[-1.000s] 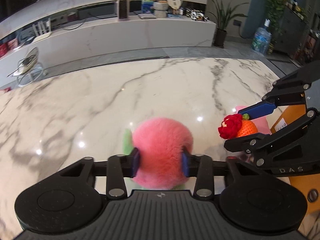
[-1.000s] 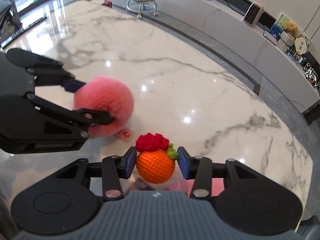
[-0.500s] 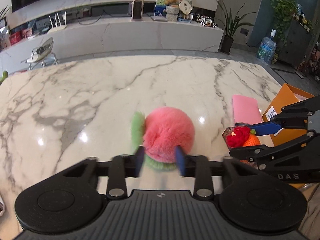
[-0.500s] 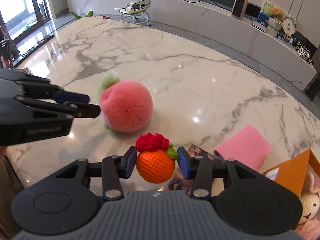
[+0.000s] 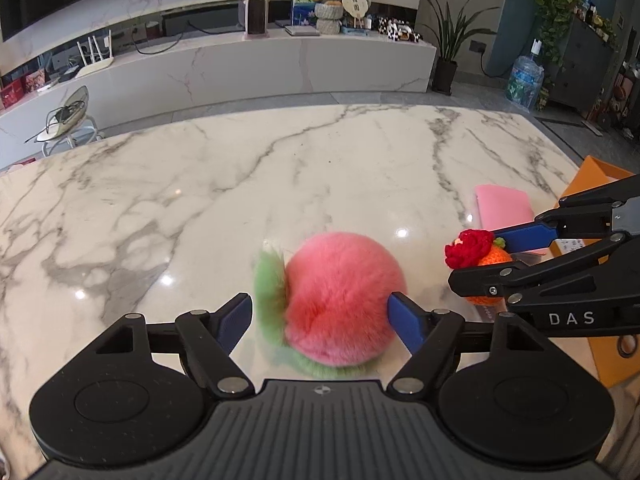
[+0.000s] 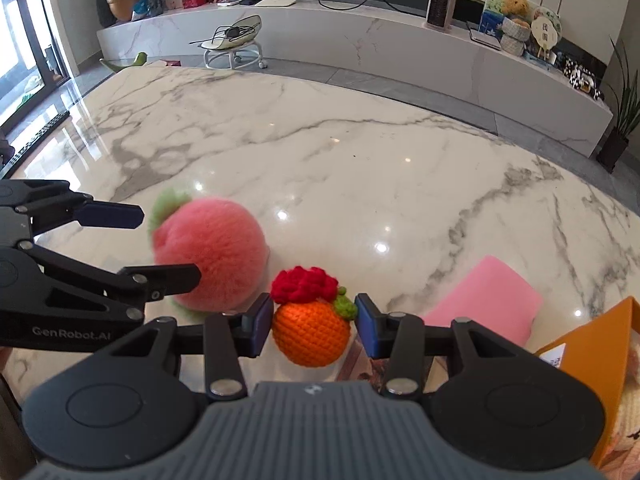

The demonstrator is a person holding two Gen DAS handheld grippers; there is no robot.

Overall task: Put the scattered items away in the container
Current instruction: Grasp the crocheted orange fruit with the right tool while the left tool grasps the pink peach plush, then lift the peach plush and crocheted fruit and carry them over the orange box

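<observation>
The left gripper (image 5: 320,318) was wide open around the fluffy peach (image 5: 344,296) (soft, light; squeeze its middle), while the right gripper (image 6: 310,326) pinched the knitted orange (image 6: 310,334).

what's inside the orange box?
In the right wrist view the orange box holds a cream plush toy against its wall. The right gripper body and the frame edge hide the rest.
</observation>
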